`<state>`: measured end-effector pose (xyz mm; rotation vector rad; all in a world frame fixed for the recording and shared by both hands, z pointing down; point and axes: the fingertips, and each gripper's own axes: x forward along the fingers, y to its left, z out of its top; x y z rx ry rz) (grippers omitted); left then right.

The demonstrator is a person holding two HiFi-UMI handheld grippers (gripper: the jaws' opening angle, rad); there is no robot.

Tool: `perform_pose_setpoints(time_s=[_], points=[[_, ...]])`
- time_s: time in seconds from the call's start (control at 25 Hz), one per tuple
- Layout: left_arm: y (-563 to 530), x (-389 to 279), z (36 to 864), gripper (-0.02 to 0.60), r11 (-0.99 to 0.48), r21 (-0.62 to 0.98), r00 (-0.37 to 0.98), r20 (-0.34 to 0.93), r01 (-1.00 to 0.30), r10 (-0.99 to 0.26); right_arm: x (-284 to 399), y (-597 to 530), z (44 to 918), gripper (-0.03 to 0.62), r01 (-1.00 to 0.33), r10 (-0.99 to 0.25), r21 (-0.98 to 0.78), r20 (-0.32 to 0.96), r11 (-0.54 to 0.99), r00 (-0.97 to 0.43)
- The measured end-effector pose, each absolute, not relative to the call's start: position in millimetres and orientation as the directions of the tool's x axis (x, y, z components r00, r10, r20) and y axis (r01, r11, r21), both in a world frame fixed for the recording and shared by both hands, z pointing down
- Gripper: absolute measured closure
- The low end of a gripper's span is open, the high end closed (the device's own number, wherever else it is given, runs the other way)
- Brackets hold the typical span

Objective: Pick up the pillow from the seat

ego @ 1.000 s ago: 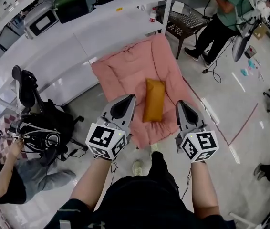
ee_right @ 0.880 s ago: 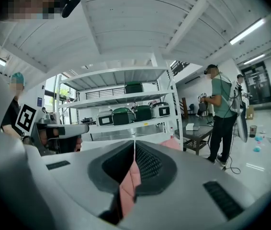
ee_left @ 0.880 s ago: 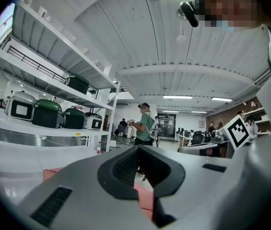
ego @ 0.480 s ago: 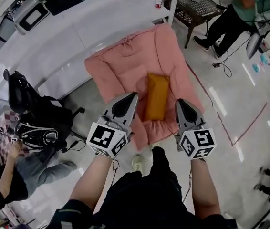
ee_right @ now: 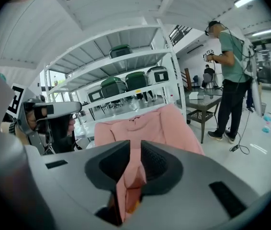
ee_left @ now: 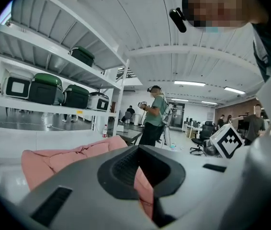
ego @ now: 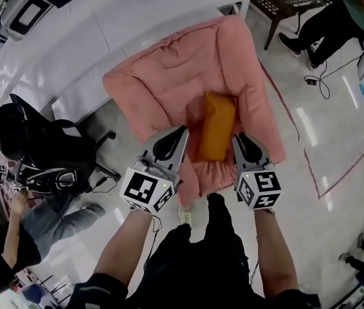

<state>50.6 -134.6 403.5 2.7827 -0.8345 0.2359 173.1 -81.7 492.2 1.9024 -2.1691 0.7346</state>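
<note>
The pillow (ego: 217, 126), orange and oblong, lies on the pink seat (ego: 163, 82) just right of the frame's centre in the head view. Its long axis runs up and down the frame, leaning a little to the right at the top, so it points away from us much as both claws do. Its near end sits between the two claw tips. The right gripper (ego: 237, 140) is the nearer: its tip stands just beside the pillow's lower right edge, while the left gripper (ego: 181, 132) is off the lower left edge with a strip of pink cushion between. We judge that the coming grasp turns on that flanking, since either claw must swing inward across the short width to take the pillow. The right gripper's jaws are opening and clasp nothing. Its own view shows only the seat's back through the gap, with a sliver of orange at the bottom. The left gripper's tips look to meet, clenched on nothing, with pink cushion seen through the hollow behind them, and no pillow appears in that view. The steep downward look does not let us tell how high either claw rides above the cushion, nor whether the right tip touches the pillow. The seat's front edge is partly hidden behind the claws and marker cubes.
</note>
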Motion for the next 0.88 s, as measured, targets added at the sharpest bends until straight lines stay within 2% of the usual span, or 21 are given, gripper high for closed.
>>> perform_pose_setpoints(time_s=[0.56,0.88], points=[[-190.8,70.2,517.1,0.577,-0.772,0.191,0.779,0.337,-0.606,-0.529,184.1,-152.4,650.9,0.496,-0.959,-0.787,-0.283,0.584,0.03,-0.197],[-211.0,65.6,579.3,0.577,-0.74,0.224,0.752,0.402,-0.634,-0.523,180.7,-175.4,722.1,0.488,-0.959,-0.727,-0.284,0.657,0.009,-0.202]])
